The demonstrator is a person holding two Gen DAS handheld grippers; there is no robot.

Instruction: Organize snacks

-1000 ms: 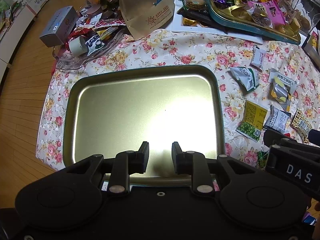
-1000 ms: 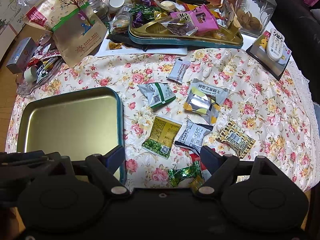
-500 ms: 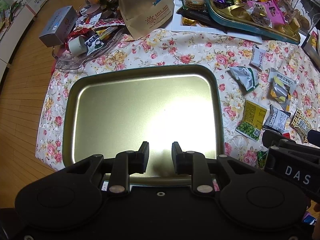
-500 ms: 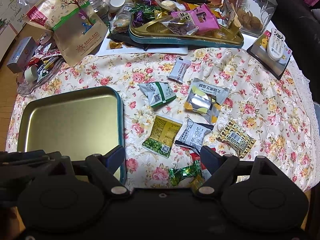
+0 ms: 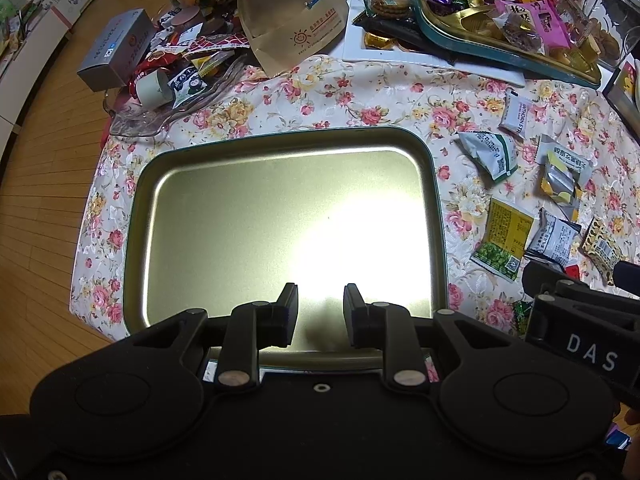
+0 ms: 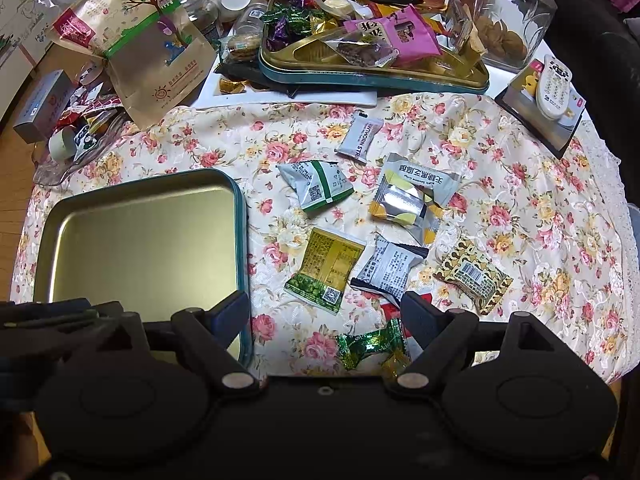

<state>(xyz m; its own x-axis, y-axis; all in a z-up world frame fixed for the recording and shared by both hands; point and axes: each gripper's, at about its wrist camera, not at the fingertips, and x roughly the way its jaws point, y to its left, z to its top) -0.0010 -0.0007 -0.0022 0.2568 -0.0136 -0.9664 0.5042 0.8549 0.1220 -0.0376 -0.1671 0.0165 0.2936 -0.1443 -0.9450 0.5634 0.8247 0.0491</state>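
An empty gold tin tray with a teal rim (image 5: 280, 216) lies on the flowered tablecloth; it also shows in the right wrist view (image 6: 136, 236). Several loose snack packets lie to its right: a green-and-yellow pea packet (image 6: 326, 268), a white-and-green packet (image 6: 316, 184), a grey packet (image 6: 390, 266), a yellow-and-silver packet (image 6: 412, 200), a gold patterned packet (image 6: 474, 276) and a green candy (image 6: 372, 346). My left gripper (image 5: 320, 306) hovers over the tray's near edge, jaws slightly apart, empty. My right gripper (image 6: 326, 312) is wide open and empty above the green candy.
A second tin tray (image 6: 372, 76) piled with sweets stands at the back. A paper snack bag (image 6: 140, 44), a glass dish of wrappers (image 5: 168, 92), a grey box (image 5: 116, 50), a glass jar (image 6: 508, 12) and a remote control (image 6: 556, 84) ring the cloth.
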